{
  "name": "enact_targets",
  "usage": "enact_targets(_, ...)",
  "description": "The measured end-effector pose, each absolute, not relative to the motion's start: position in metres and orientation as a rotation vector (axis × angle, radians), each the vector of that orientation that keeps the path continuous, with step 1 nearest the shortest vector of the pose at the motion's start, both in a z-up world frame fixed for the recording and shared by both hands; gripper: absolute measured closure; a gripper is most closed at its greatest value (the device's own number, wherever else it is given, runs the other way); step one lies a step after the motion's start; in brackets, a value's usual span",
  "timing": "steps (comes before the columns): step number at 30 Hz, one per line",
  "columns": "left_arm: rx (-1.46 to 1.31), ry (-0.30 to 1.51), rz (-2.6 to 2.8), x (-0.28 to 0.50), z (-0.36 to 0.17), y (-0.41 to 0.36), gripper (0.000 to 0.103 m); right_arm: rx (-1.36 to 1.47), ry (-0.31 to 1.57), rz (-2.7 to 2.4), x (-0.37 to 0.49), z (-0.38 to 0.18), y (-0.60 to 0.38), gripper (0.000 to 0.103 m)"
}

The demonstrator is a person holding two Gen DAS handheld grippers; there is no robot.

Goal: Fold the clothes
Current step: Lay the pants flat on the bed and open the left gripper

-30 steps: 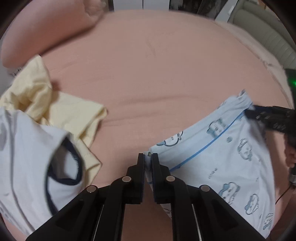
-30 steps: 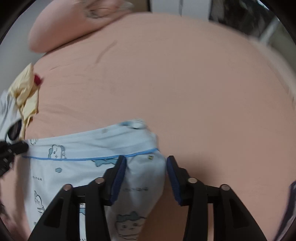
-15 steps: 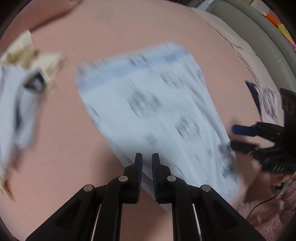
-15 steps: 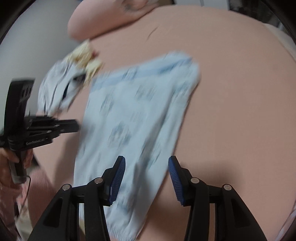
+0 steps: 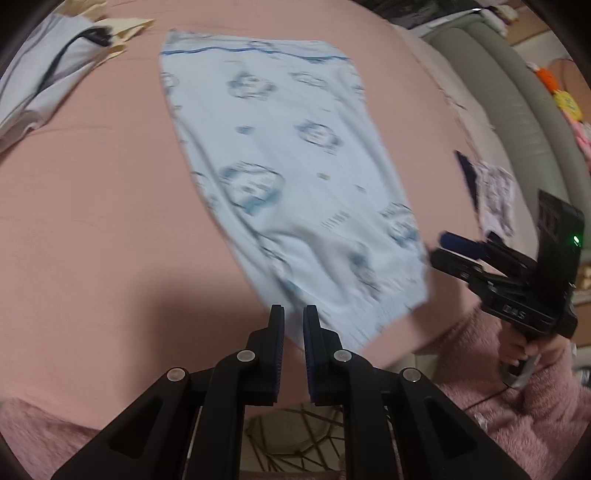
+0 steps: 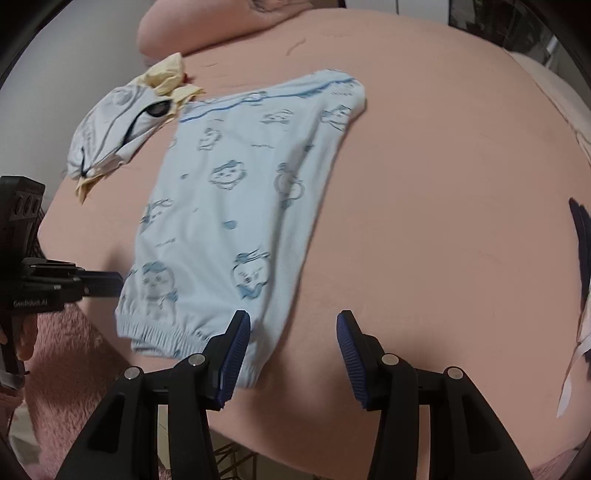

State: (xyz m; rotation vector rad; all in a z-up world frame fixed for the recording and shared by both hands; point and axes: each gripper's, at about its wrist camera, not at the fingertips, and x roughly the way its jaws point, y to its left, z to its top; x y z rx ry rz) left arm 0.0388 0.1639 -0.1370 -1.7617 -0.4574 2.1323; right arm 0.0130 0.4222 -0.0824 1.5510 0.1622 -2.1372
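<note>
Two grippers: hovering over the near edge of the pink bed (image 6: 443, 184), both pointing steeply down.
Left gripper (image 5: 293, 321): sitting closed, fingers nearly touching, nothing visibly pinched between them; tips just at the near left corner of the garment's cuffed hem.
Right gripper (image 6: 293, 334): standing open, jaws gaping wide and empty; left finger (image 6: 236, 350) overlapping the elastic hem, right finger over bare sheet.
Light blue printed garment (image 6: 236, 206): lying spread flat on the bed just ahead of both grippers, gathered hem nearest, blue-striped edge farthest.
Person's sleeve (image 5: 517, 398): showing fuzzy pink below the right gripper in the left view.
White garment with dark trim (image 6: 110, 129): lying crumpled beyond the left gripper, left of the blue garment.
Yellow garment (image 6: 166, 75): lying bunched under and behind the white one.
Pink pillow (image 6: 207, 26): lying farthest away.
</note>
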Motion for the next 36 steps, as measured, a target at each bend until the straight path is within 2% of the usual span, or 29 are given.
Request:
enact_targets(6,-1.719,-0.806,2.09,0.037,-0.145,0.153,0.094,1.6,0.085,-2.134,0.015,-0.09,0.424,0.055)
enact_targets(11,-1.779,-0.745,2.073,0.035,-0.157,0.164,0.077,1.58,0.096,-2.133,0.006,-0.086,0.415,0.055)
enact_targets(13,-1.783,-0.681,2.084,0.041,-0.159,0.166,0.078,1.6,0.132,-2.127,0.004,-0.092,0.411,0.055)
enact_targets(14,-1.774,-0.632,2.112,0.04,-0.159,0.173,0.093,1.621,0.156,-2.123,0.004,-0.096,0.41,0.055)
enact_targets(17,-1.72,-0.531,2.186,0.044,-0.141,0.184,0.095,1.642,0.182,-2.131,0.003,-0.098,0.409,0.055)
enact_targets(21,-1.637,-0.51,2.268,0.055,-0.113,0.185,0.095,1.517,0.101,-2.214,0.008,-0.065,0.421,0.055)
enact_targets(23,-1.665,-0.532,2.263,0.061,-0.12,0.179,0.095,1.494,0.092,-2.242,0.007,-0.061,0.422,0.054)
enact_targets(25,-1.764,-0.547,2.219,0.059,-0.15,0.181,0.093,1.555,0.162,-2.199,0.004,-0.084,0.414,0.054)
enact_targets(27,-1.831,-0.643,2.135,0.054,-0.176,0.181,0.089,1.61,0.259,-2.167,0.006,-0.111,0.413,0.054)
enact_targets(29,-1.846,-0.701,2.096,0.049,-0.167,0.171,0.086,1.651,0.349,-2.148,0.007,-0.113,0.414,0.053)
enact_targets(31,-1.834,-0.659,2.167,0.05,-0.148,0.161,0.081,1.683,0.431,-2.139,0.006,-0.107,0.415,0.053)
enact_targets(33,-1.77,-0.606,2.247,0.049,-0.128,0.153,0.076,1.617,0.403,-2.19,0.0,-0.092,0.419,0.053)
enact_targets(36,-1.691,-0.487,2.349,0.036,-0.114,0.154,0.074,1.525,0.214,-2.259,-0.019,-0.074,0.421,0.053)
